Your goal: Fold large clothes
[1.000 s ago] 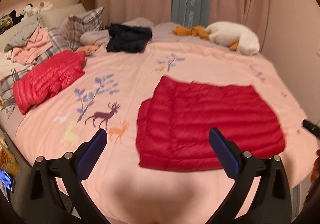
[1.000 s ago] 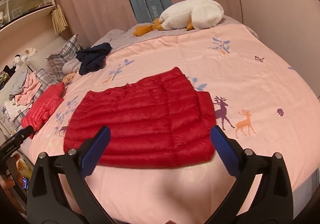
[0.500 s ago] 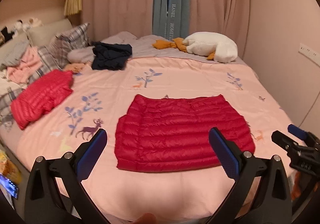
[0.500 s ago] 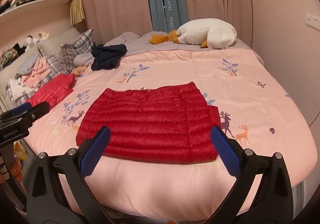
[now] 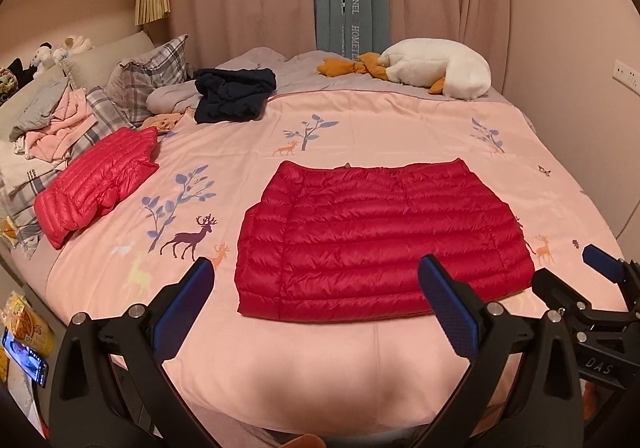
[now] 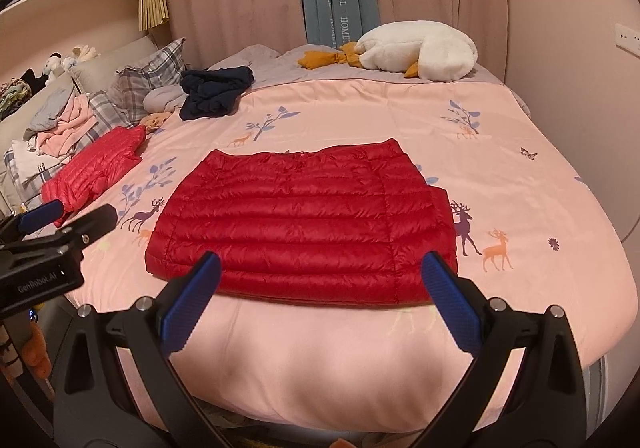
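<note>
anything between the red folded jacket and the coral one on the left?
Only bare pink bedcover with printed branch and deer motifs. No object lies between the red jacket and the coral jacket. Both views show it, the left wrist view most clearly.

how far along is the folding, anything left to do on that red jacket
Done: the dark red down jacket lies flat on the pink bedspread as a neat rectangle, sleeves tucked out of sight. A lighter red jacket sits folded near the pillows. In hand: nothing; the left gripper and right gripper hover open, clear of the fabric. Left: probably another fold, plus the crumpled navy garment and the pink clothes pile.
</note>
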Tool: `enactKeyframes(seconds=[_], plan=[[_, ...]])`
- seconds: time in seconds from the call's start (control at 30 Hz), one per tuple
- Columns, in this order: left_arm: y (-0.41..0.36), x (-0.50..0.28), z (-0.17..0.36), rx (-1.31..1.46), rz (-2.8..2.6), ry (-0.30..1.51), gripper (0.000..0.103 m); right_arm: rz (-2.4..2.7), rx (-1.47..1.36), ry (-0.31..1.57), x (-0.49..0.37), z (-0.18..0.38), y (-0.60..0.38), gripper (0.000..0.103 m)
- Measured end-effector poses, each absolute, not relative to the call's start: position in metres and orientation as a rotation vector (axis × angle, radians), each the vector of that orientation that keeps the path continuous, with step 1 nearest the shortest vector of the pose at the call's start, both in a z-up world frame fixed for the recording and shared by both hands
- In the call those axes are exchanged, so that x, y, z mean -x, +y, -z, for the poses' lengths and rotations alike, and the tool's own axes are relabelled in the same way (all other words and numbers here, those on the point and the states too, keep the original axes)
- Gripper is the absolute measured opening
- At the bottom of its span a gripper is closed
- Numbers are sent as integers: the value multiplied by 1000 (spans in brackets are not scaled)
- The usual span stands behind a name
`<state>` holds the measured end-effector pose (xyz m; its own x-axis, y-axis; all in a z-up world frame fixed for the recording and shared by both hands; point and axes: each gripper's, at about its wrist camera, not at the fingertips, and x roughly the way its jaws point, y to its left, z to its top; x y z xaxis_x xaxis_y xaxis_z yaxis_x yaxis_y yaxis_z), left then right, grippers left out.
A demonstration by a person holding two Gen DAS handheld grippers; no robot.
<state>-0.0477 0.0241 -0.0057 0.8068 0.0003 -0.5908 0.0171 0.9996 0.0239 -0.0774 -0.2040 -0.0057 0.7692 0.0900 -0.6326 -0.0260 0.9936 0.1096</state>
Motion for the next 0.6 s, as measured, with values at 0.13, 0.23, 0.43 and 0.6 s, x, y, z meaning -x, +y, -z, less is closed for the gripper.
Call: enactKeyframes(seconds=[0.13, 0.23, 0.43, 0.6], plan=[[23, 46, 9, -39, 12, 644, 102, -63, -97, 695, 77, 7, -202, 101], [22, 47, 11, -47, 8, 644, 102, -62, -94, 702, 76, 9, -200, 101], [22, 46, 13, -44, 8, 652, 102, -64, -94, 706, 74, 10, -199, 101], [23, 46, 13, -44, 9, 654, 102, -66, -91, 709, 74, 11, -198, 101]])
